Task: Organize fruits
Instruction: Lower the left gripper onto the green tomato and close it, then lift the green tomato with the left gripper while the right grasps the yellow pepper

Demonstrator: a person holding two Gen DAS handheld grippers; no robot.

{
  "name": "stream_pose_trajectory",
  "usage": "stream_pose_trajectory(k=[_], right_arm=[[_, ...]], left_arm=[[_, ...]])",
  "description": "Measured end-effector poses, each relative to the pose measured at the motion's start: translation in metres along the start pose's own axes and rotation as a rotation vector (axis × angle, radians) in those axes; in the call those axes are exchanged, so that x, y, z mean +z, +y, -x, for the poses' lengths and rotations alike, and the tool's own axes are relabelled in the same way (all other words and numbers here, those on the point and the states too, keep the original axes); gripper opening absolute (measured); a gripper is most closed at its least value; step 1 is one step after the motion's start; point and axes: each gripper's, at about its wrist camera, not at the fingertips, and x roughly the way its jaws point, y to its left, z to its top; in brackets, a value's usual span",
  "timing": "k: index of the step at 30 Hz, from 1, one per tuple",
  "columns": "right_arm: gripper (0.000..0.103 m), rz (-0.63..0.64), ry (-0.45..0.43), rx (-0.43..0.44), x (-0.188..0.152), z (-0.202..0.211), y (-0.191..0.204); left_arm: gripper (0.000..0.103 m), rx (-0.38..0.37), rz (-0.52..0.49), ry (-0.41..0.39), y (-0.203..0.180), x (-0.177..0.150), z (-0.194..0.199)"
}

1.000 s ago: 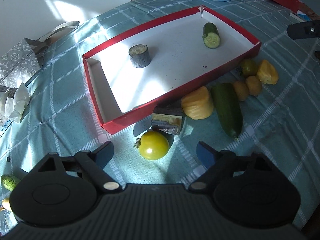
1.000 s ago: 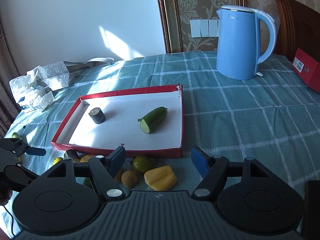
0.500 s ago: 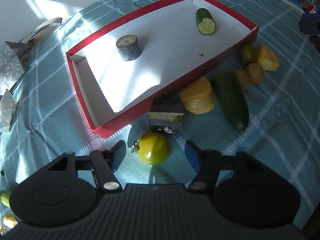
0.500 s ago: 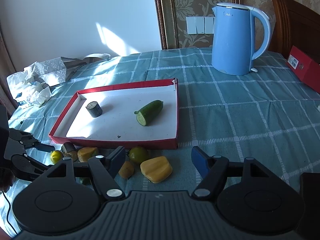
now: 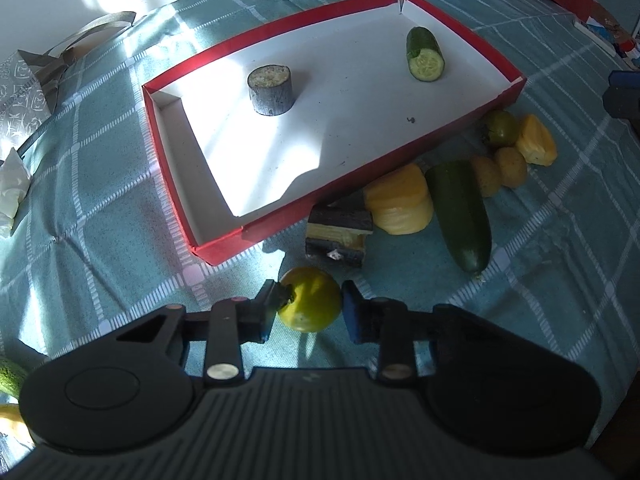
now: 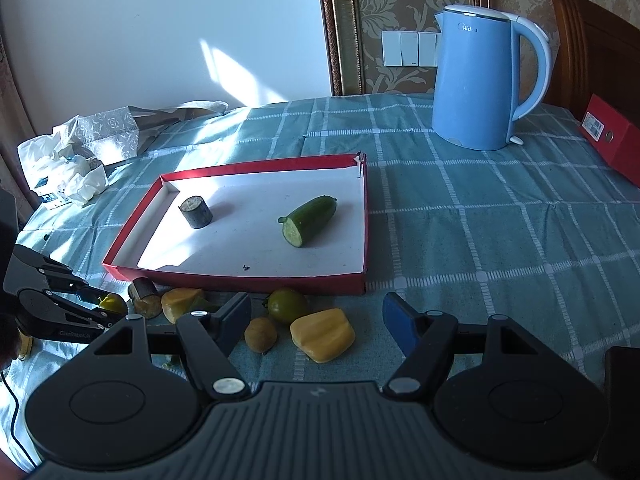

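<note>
My left gripper [image 5: 309, 304] is shut on a yellow-green tomato [image 5: 311, 298] on the tablecloth, just in front of the red tray [image 5: 224, 247]; it also shows in the right wrist view [image 6: 94, 300]. The tray holds a dark cut cylinder piece [image 5: 270, 89] and a half cucumber [image 5: 425, 55]. Along the tray's front lie a dark layered piece [image 5: 338, 236], a yellow chunk [image 5: 400, 200], a whole cucumber [image 5: 460, 216], two brown fruits [image 5: 510, 166], a green tomato [image 5: 500, 129] and a yellow piece [image 5: 536, 146]. My right gripper [image 6: 316, 316] is open and empty above the yellow piece [image 6: 322, 334].
A blue kettle [image 6: 482, 80] stands at the back right. A red box [image 6: 610, 142] lies at the right edge. Crumpled paper and a bag [image 6: 80, 152] sit at the back left. A green piece [image 5: 9, 374] lies at the left wrist view's left edge.
My left gripper moved forward and closed its fingers onto the yellow-green tomato. My right gripper shifted slightly back, staying open.
</note>
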Motion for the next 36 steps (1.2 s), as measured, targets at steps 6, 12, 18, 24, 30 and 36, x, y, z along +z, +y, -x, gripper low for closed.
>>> stream_pose_trajectory(k=[6, 12, 18, 24, 30, 36], right_arm=[[0.072, 0.005, 0.001, 0.014, 0.001, -0.001, 0.003], [0.072, 0.014, -0.006, 0.03, 0.003, 0.0, 0.007], [0.072, 0.015, -0.011, 0.041, 0.004, 0.001, 0.007], [0.072, 0.117, 0.023, 0.024, -0.006, -0.013, 0.009], [0.062, 0.426, 0.081, -0.01, -0.024, -0.053, 0.024], [0.052, 0.477, 0.164, 0.034, -0.022, -0.085, 0.018]], left_arm=[[0.031, 0.025, 0.047, -0.043, -0.002, 0.0, 0.024], [0.031, 0.074, 0.133, -0.086, -0.003, 0.005, 0.05], [0.031, 0.112, 0.166, -0.114, -0.006, 0.012, 0.073], [0.031, 0.106, 0.188, -0.159, -0.007, 0.018, 0.095], [0.031, 0.123, 0.183, -0.137, -0.012, 0.012, 0.1], [0.031, 0.143, 0.195, -0.125, -0.012, 0.002, 0.105]])
